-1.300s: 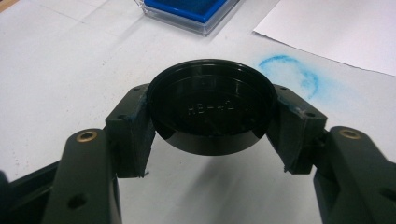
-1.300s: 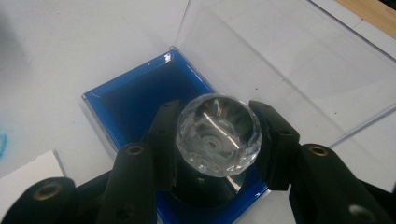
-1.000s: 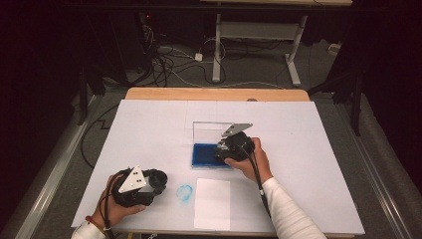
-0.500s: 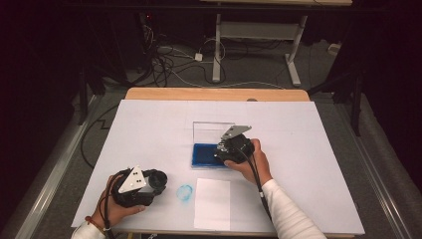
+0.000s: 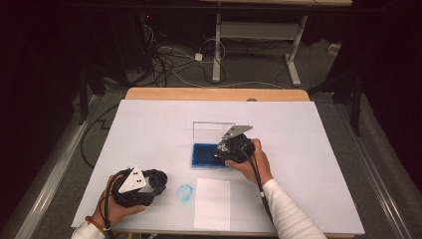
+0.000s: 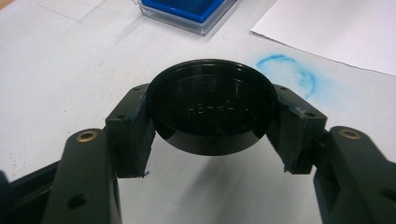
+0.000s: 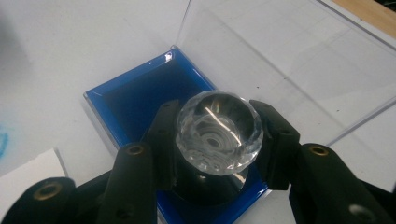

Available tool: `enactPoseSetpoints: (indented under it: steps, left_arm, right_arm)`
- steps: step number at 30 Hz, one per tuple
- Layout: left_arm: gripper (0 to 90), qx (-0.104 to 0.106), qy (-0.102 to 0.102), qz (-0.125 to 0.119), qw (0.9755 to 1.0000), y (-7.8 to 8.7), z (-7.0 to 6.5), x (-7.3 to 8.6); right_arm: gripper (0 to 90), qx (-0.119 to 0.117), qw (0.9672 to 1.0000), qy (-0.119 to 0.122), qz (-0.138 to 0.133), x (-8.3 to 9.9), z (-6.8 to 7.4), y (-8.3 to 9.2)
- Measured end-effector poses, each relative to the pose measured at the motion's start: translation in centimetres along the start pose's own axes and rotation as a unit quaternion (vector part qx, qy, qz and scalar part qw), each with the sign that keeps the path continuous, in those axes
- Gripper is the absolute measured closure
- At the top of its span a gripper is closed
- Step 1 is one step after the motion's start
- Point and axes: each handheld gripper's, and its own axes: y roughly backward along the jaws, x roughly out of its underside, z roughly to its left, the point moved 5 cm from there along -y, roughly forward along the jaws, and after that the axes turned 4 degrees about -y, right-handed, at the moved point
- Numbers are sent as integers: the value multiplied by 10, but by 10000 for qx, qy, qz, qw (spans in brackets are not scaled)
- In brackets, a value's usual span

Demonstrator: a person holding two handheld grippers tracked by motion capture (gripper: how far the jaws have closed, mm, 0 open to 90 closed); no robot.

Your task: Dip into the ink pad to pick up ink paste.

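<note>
Stamp point(image 7: 218, 133): clear faceted top on a black base, clamped between the pads of the right gripper point(image 5: 230, 149), standing over the blue ink pad point(image 7: 135, 100); whether its base touches the ink cannot be told. Ink pad sits in a clear case whose lid point(image 5: 213, 132) stands upright at the far edge, walling off that side; the near and left edges are open.

Black round cap point(image 6: 211, 109): held just above the table, gripped at its rim by the left gripper point(image 5: 157, 181), jaws closed narrow on it, near the front left of the table.

Blue ring print point(image 5: 184, 192): on the bare surface just right of the cap. White paper sheet point(image 5: 212, 203): flat, just beside the print, near the front edge.

Table point(image 5: 308, 129): white cover, wooden strip along the far edge, broad free room at right and far left. Beyond: dark floor, cables point(image 5: 164, 59), desk frame point(image 5: 259, 35).
</note>
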Motion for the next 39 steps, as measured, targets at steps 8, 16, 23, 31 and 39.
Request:
enactPoseSetpoints:
  steps: [8, 16, 23, 31, 39]
  left_arm:
    - [362, 1, -13, 2, 10000, 0, 0, 0]
    - [362, 0, -5, 6, 10000, 0, 0, 0]
    - [362, -27, 22, -30, 10000, 1, 2, 0]
    - [362, -58, 64, -42, 10000, 2, 5, 1]
    - [362, -90, 76, -70, 9999, 4, 6, 1]
  right_arm:
    - [569, 92, 9999, 88, 58, 0, 4, 0]
    - [569, 110, 9998, 111, 79, -1, 3, -1]
    - [569, 97, 9999, 107, 51, -6, 4, 6]
    - [569, -34, 9988, 46, -482, -15, 4, 41]
    - [569, -100, 9971, 103, -747, -17, 7, 66]
